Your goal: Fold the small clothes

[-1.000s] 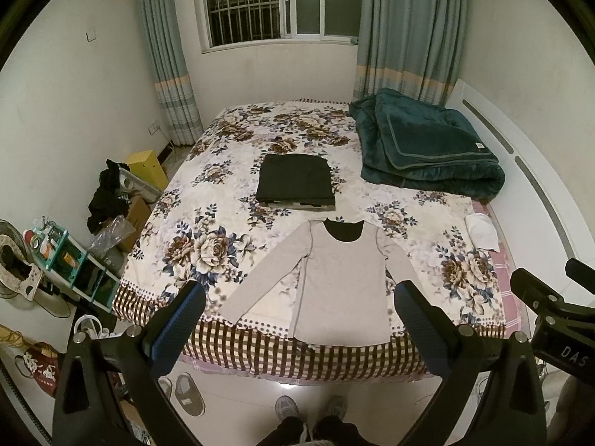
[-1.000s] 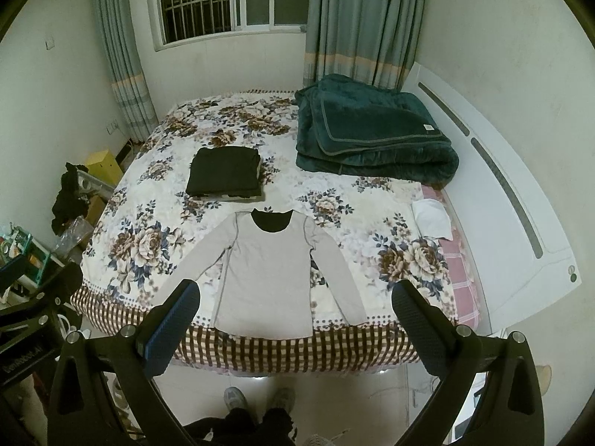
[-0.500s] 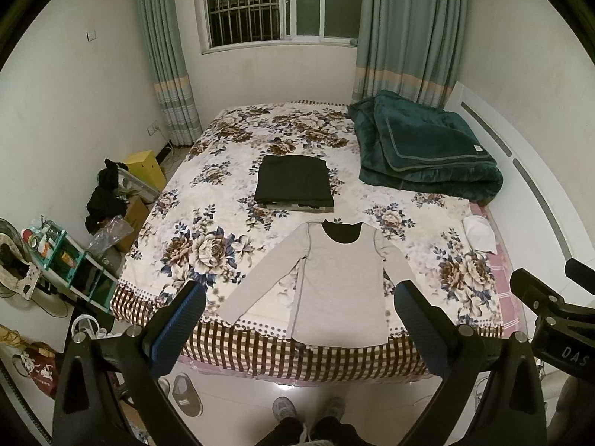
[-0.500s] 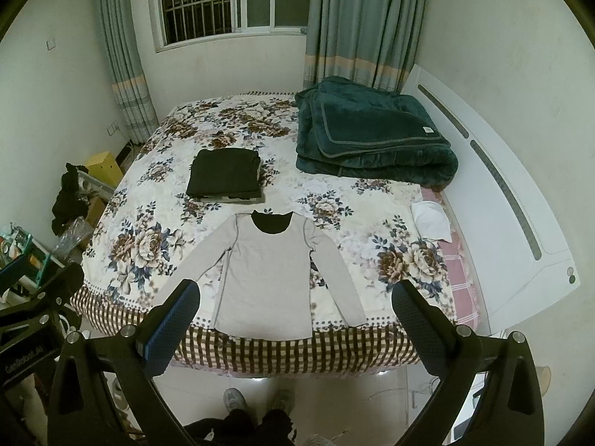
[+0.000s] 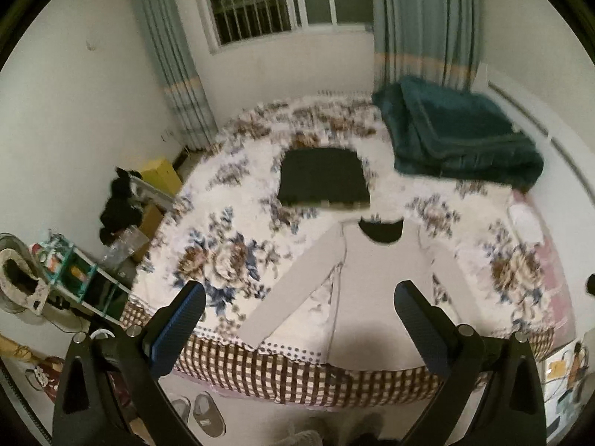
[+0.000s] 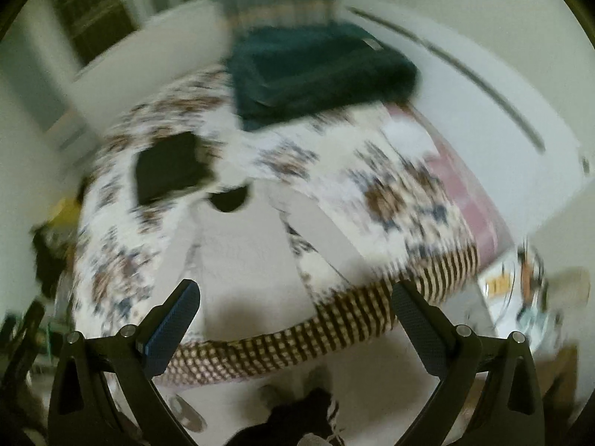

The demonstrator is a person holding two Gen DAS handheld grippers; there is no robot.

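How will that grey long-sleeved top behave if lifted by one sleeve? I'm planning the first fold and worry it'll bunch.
The grey long-sleeved top lies thin and flat on the bed, so it is probably floppy and light. Lifted by the sleeve alone, the body would likely drag and crease. Its hem reaches the bed's checked edge, so a pull might slide it off.

grey long-sleeved top [image 5: 375, 297] | flat, sleeves angled outward, neck away | bed's near edge, just before folded dark garment [image 5: 322, 179]
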